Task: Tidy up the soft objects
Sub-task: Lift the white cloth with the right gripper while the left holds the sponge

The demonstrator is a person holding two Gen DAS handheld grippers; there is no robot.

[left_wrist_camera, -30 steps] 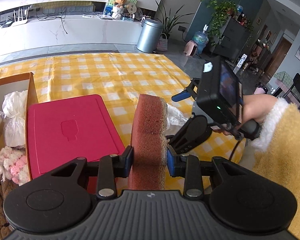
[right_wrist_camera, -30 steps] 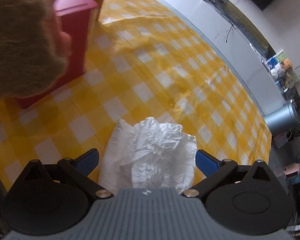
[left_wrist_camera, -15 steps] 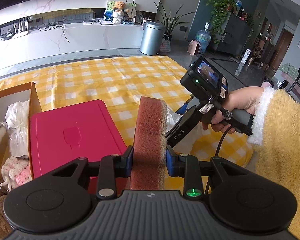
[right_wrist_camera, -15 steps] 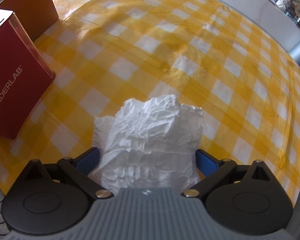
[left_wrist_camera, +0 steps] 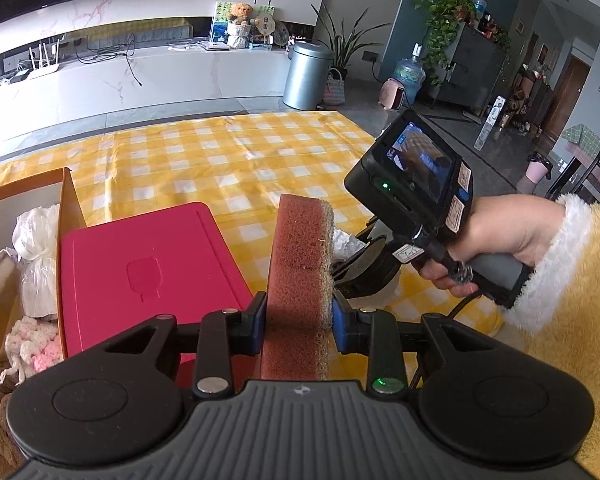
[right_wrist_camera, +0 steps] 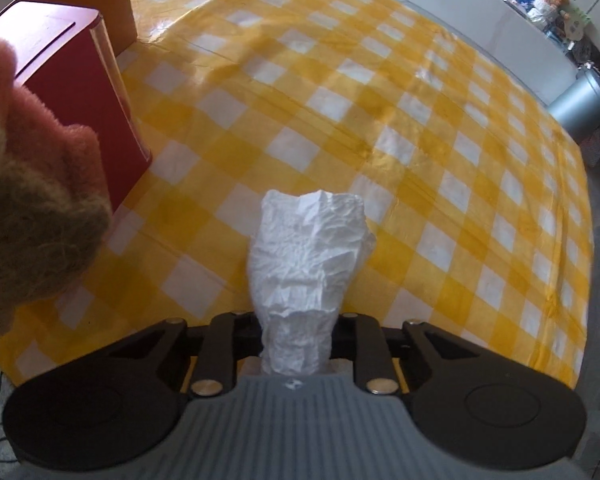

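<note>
Right gripper (right_wrist_camera: 296,340) jaws just closed, pinching tissue (right_wrist_camera: 306,264) above checkered tablecloth (right_wrist_camera: 420,128).

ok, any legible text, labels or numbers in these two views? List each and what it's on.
No text can be read in either view.
White stickers on the black handheld camera unit: print too small to read.
Flat red plastic box lid: embossed bottle-like outline only, no words.
Small round emblem on the grey ribbed housing: too small to read.
Framed picture behind the teddy bear: blurred.
</note>
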